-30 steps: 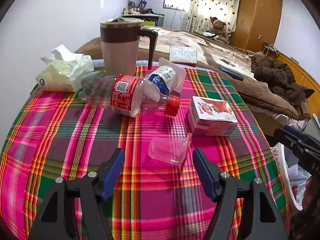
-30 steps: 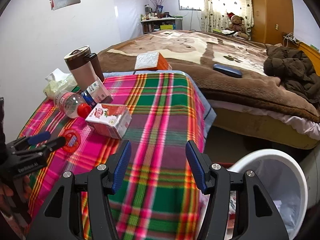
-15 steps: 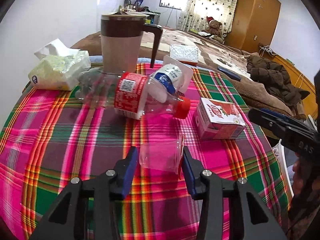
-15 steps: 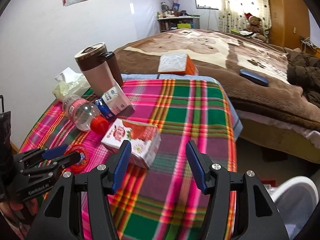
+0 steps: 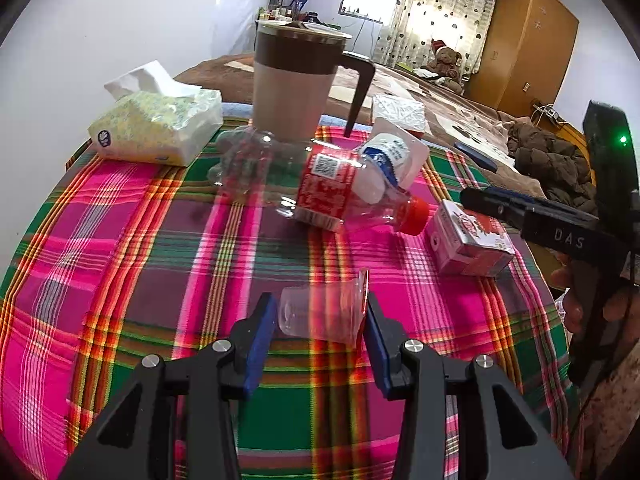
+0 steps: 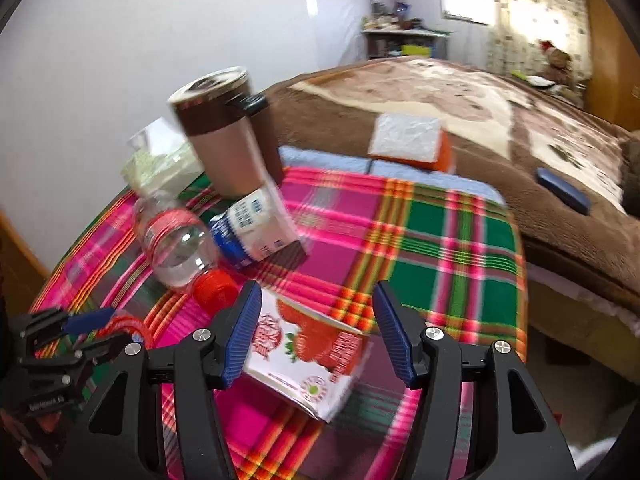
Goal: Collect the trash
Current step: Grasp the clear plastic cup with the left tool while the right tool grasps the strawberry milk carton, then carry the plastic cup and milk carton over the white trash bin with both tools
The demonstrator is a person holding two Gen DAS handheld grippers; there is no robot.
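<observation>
A clear plastic cup (image 5: 322, 312) lies on its side on the plaid tablecloth (image 5: 160, 264), and my left gripper (image 5: 320, 322) is shut on it, a blue pad against each end. A pink strawberry drink carton (image 6: 304, 352) lies near the table's right edge. My right gripper (image 6: 318, 330) is open and hangs over it, the carton showing between its fingers with a gap at the right pad. In the left wrist view the right gripper (image 5: 520, 216) reaches over that carton (image 5: 468, 240). The left gripper (image 6: 88, 324) appears at the lower left of the right wrist view.
An empty bottle (image 5: 320, 196) with a red label and cap lies mid-table against a white and blue pouch (image 5: 392, 160). Behind them stand a brown lidded mug (image 5: 296, 88) and a tissue pack (image 5: 156, 128). A bed with a brown blanket (image 6: 480, 120) borders the table.
My left gripper moved forward and shut on the clear cup. My right gripper swung left from over the white bin to over the strawberry carton; the bin is out of view.
</observation>
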